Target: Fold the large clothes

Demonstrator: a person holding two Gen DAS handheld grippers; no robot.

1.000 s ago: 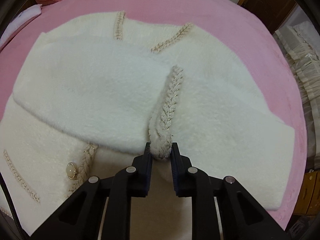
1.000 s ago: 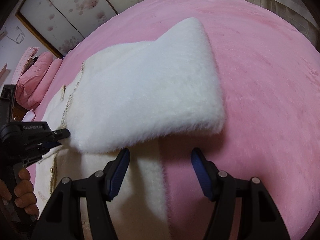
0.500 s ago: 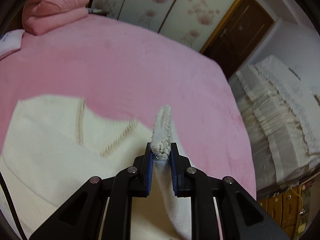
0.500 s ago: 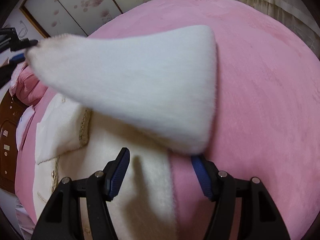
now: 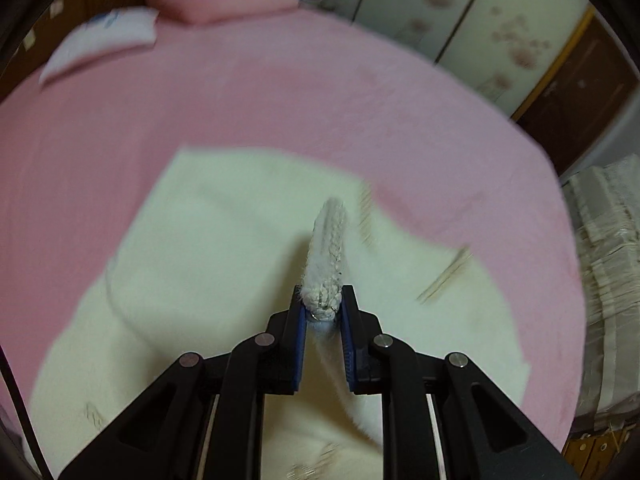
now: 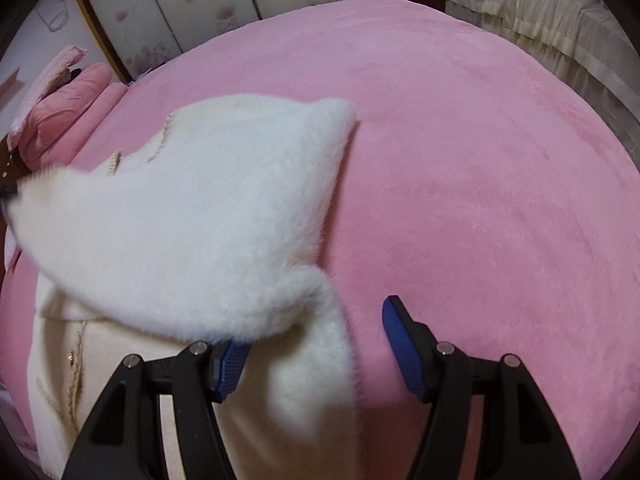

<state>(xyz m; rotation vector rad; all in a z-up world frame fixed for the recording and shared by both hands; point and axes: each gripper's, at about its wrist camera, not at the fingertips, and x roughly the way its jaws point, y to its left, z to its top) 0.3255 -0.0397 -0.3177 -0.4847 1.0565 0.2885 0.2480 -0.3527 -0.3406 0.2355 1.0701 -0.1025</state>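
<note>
1. Pink bedding [image 6: 460, 152] is lying under both tongs, bearing the white fleece jacket [image 5: 208, 248].
2. Left gripper [image 5: 322, 309] is clamping the braided cuff [image 5: 326, 256], now lifted off the jacket body and carrying the sleeve [image 6: 192, 232] across.
3. Right gripper [image 6: 316, 354] is hovering wide apart, holding nothing, sleeve draping over its left finger.
4. Sleeve fold is proceeding.

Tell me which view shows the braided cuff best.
The left wrist view: the braided cuff sits sharp and centred, pinched in the left gripper. The right wrist view shows only the fluffy sleeve lifted over the jacket; the cuff end runs off its left edge.
</note>
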